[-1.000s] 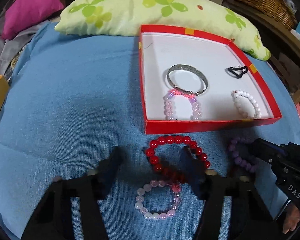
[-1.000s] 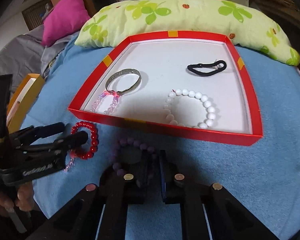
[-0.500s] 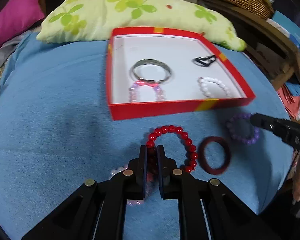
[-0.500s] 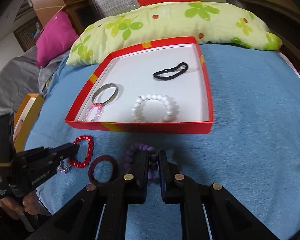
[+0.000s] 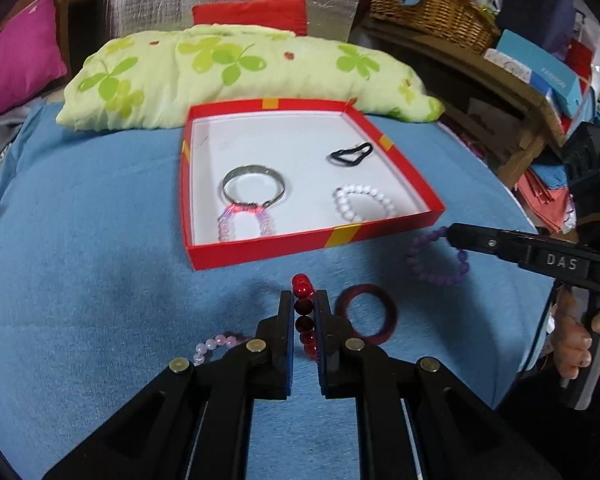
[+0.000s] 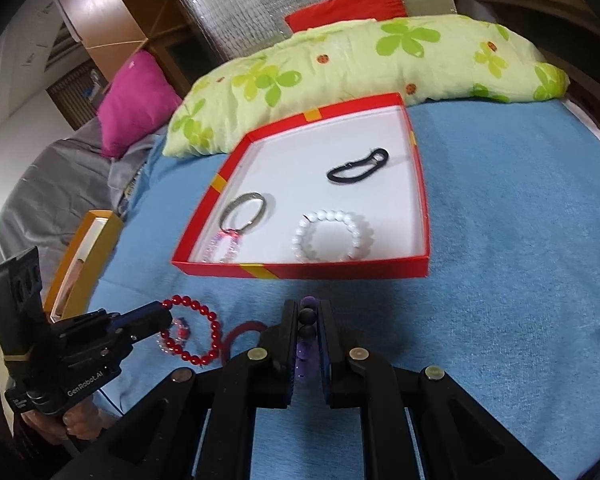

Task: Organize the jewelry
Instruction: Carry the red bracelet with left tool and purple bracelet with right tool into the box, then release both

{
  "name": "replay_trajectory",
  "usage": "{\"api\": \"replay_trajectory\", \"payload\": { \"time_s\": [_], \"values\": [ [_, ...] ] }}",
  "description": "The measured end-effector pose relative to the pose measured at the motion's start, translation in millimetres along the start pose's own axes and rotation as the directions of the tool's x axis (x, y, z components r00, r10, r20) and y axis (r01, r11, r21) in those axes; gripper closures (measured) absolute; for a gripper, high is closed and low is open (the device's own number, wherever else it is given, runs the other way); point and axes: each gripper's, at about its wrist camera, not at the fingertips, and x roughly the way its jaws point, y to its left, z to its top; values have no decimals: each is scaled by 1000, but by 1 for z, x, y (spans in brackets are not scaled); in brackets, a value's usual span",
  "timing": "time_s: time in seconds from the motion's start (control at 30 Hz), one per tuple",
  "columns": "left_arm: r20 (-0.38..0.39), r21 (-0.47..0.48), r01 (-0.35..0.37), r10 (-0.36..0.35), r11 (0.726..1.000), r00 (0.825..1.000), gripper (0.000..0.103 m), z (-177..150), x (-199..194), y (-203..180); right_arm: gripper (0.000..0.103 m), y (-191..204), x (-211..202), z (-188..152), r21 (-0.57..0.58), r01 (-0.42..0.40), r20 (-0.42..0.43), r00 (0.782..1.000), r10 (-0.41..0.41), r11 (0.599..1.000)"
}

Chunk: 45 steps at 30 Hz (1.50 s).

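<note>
Red bead bracelet (image 5: 303,312) pinched in left gripper (image 5: 304,300) jaws, hanging above the blue bed cover (image 5: 80,264). Purple bead bracelet (image 6: 306,336) pinched in right gripper (image 6: 307,312) jaws. Red box (image 5: 260,250) just beyond holds silver bangle (image 5: 254,186), white bracelet (image 5: 362,202), black hair tie (image 5: 350,154).

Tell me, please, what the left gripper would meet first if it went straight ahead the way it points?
Probably the near wall of the red box: the left gripper, shut on the red bead bracelet, points at it across bare blue cloth; its height is unclear.
</note>
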Motion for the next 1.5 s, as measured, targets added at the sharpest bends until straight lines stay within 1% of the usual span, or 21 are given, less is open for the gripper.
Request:
{"api": "replay_trajectory", "payload": {
  "time_s": [0.2,0.4,0.53,0.57,0.63,0.73,1.03,1.23,1.5],
  "values": [
    [37,6,32,-32,999,999,93,6,-12,-4,93,3,-5,3,8,-46,22,999,46,999],
    [94,13,69,-70,998,993,93,15,-27,-8,93,9,-14,5,-8,-79,54,995,79,997],
    [130,17,64,-66,998,989,93,19,-32,-11,93,12,-20,8,-16,-99,85,991,100,995],
    [150,22,56,-58,998,987,93,20,-35,-13,93,12,-21,8,-16,-101,92,991,102,995],
    [173,27,61,-65,998,983,93,22,-38,-13,93,12,-23,10,-13,-108,105,989,109,994],
    [197,30,58,-63,998,978,93,26,-40,-14,93,12,-24,13,-8,-115,122,986,115,993],
    [213,22,38,-41,999,976,93,40,-32,-13,93,19,-17,27,-14,-136,161,978,136,991],
    [203,-9,45,-43,999,978,93,57,-20,1,93,16,-2,44,21,-152,176,974,146,988],
    [186,-13,14,-11,1000,983,93,98,2,26,93,3,29,73,107,-189,184,969,167,976]
  ]
}}
